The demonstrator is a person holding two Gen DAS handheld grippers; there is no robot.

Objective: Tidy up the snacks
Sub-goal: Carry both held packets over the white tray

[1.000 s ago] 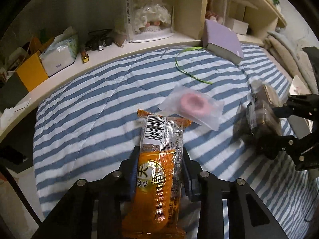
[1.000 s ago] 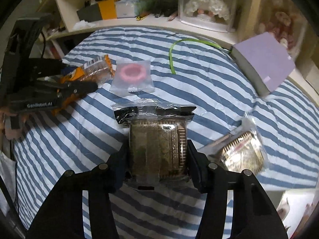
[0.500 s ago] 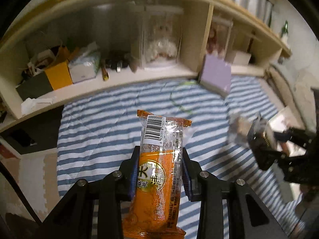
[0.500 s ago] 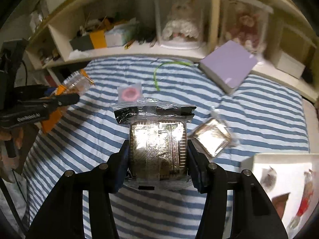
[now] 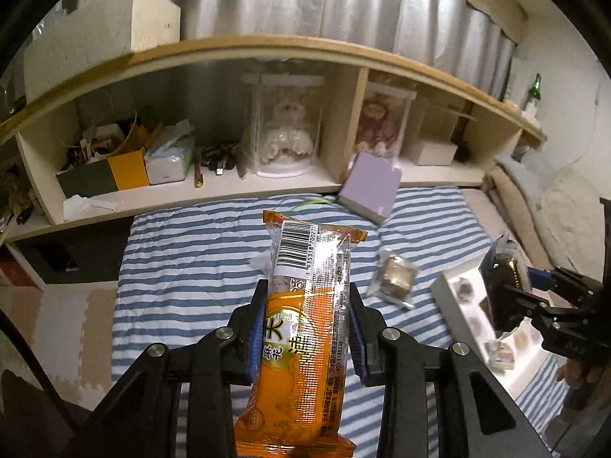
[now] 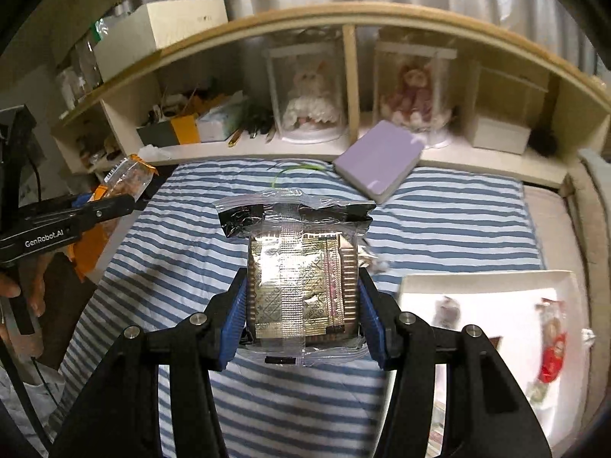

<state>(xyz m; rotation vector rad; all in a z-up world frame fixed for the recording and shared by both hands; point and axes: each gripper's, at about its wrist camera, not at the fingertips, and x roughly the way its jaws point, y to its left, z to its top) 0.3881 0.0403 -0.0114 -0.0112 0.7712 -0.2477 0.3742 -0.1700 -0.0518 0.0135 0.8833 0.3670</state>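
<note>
My left gripper (image 5: 305, 328) has its fingers (image 5: 255, 328) clamped on the sides of the orange snack pack (image 5: 305, 336), which stands lengthwise between them with its barcode end pointing away from me, above the striped bed (image 5: 183, 267). My right gripper (image 6: 301, 316) has its fingers (image 6: 233, 324) pressed on both sides of the clear-wrapped golden biscuit pack (image 6: 301, 290), also held over the striped bed. On the bed, to the right of the orange snack pack in the left view, lies a small wrapped snack (image 5: 397, 278), blurred. Further right of it a white tray (image 6: 492, 290) sits at the bed's near right corner, with a red-wrapped item (image 6: 553, 347) and other small things I cannot make out in it. At the bed's far edge a lilac book (image 6: 378, 164) leans off the shelf (image 5: 229, 191), near a green strip (image 6: 294, 170).
</note>
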